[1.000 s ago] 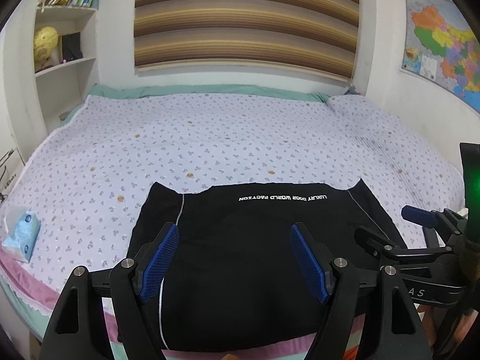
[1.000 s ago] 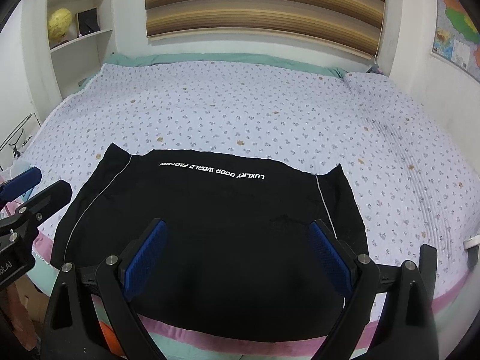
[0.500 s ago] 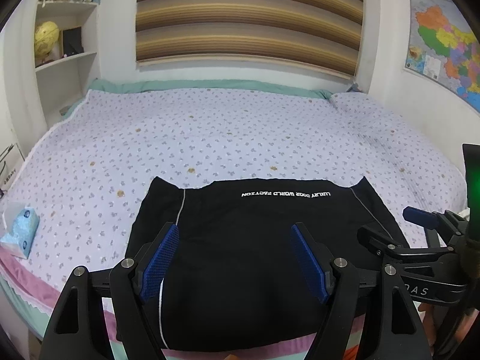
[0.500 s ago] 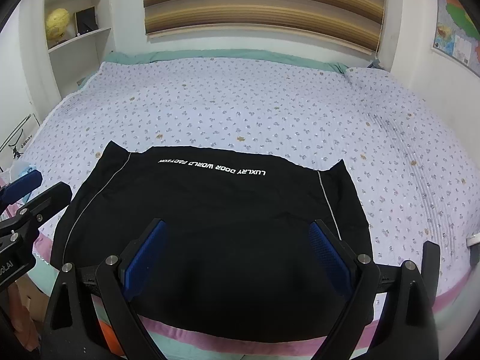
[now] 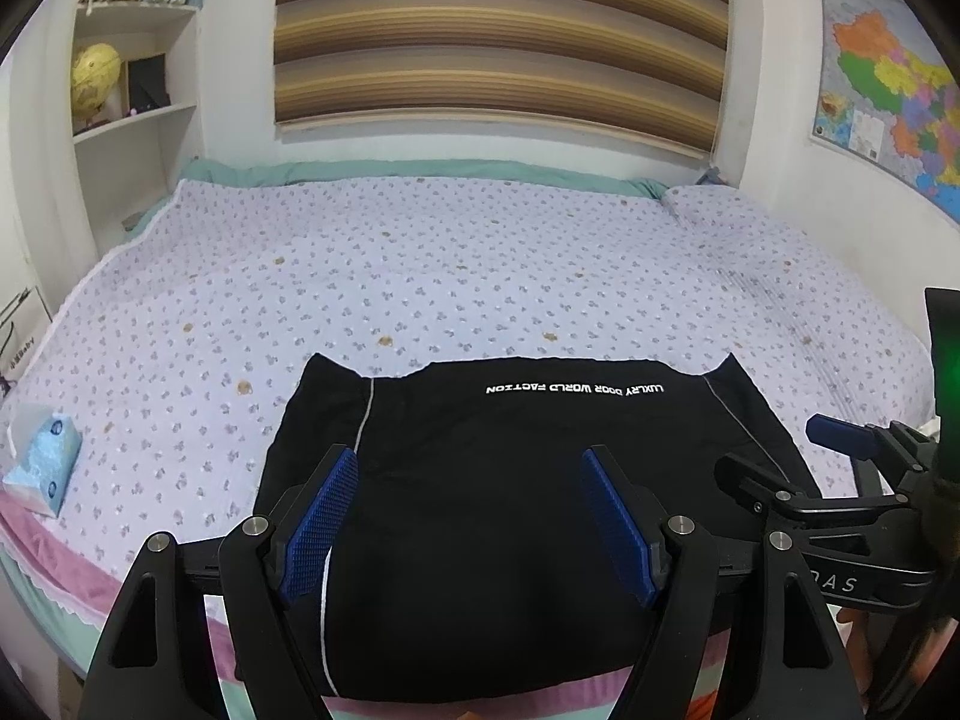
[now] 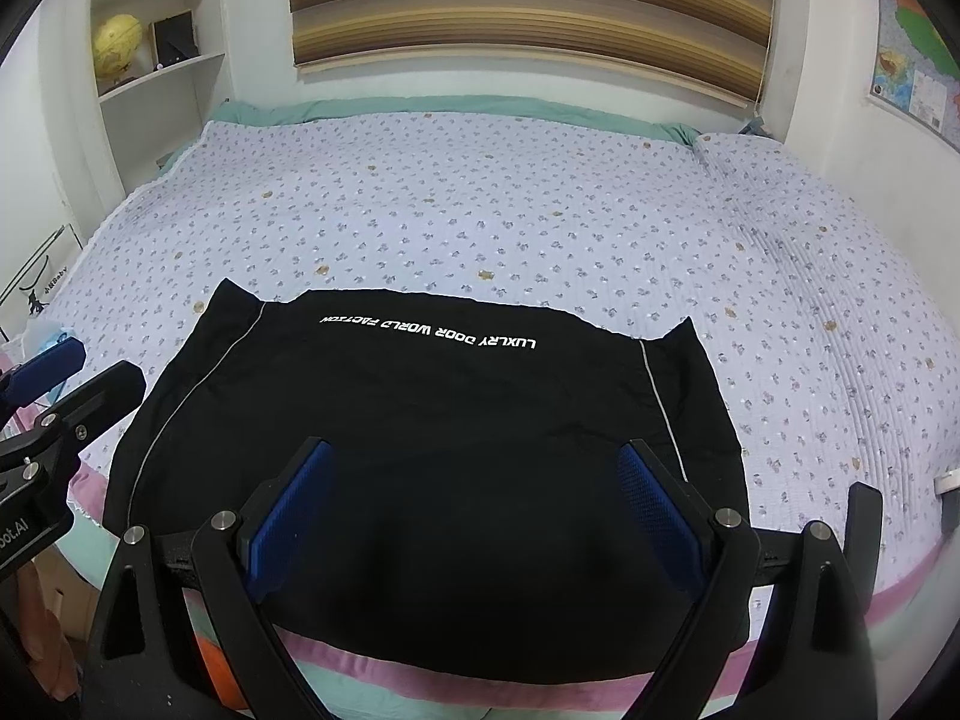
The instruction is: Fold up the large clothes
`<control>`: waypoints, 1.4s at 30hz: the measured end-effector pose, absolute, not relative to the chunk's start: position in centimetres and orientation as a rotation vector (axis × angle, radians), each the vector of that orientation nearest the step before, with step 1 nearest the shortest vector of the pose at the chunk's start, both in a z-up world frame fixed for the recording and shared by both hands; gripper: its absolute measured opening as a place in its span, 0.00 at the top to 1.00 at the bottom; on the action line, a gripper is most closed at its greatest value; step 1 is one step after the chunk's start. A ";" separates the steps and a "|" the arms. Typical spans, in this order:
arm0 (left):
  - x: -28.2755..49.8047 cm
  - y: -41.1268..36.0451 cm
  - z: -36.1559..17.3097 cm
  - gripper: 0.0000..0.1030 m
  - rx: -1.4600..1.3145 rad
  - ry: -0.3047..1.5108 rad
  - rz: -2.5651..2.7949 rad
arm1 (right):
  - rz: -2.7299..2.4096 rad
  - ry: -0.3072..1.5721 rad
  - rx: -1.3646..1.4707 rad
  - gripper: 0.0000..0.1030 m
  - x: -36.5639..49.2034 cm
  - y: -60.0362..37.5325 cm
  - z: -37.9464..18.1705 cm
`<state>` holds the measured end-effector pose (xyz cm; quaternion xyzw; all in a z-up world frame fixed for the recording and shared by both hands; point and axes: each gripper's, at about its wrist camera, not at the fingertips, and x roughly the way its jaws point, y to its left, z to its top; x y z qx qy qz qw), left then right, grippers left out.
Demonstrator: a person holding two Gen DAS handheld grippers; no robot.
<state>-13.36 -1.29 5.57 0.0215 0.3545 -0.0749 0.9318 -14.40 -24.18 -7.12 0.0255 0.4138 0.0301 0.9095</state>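
garment [image 6: 420,450]: black, w/ white side piping + white print line; lies flat on bed [image 6: 540,228] at near edge, centred; near hem hangs a bit over the pink trim at the front; far corners stick up in two small points; looks already folded at least once, tho can't be sure
left tongs [image 5: 468,516]: spread wide, nothing betw. the blue pads; held above garment's near-left part, not touching cloth as far as I can tell
right tongs [image 6: 474,510]: also spread wide, empty; above garment's near-right part; each tong shows in the other's cam, so they sit side by side, apart
handling: prob. light, soft, limp; thin synthetic look so may be slippery; won't hold shape when lifted, will sag betw. grips; no breakage risk; layers could slide apart if pinched thru only the top one
where to grip: judge best at the two near corners or the two side edges by the piping; pinch all layers; lift both ends together, keep even tension, lay over toward far edge
risk: overhanging hem may drag garment off near edge if tugged toward me
other: tissue pack [image 5: 42,465] at near-left corner of bed, well apart from garment; no obstruction
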 end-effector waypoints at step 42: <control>-14.0 -2.3 5.4 0.24 0.086 0.688 -0.116 | 0.092 0.870 0.034 0.07 -14.6 -24.5 -7.6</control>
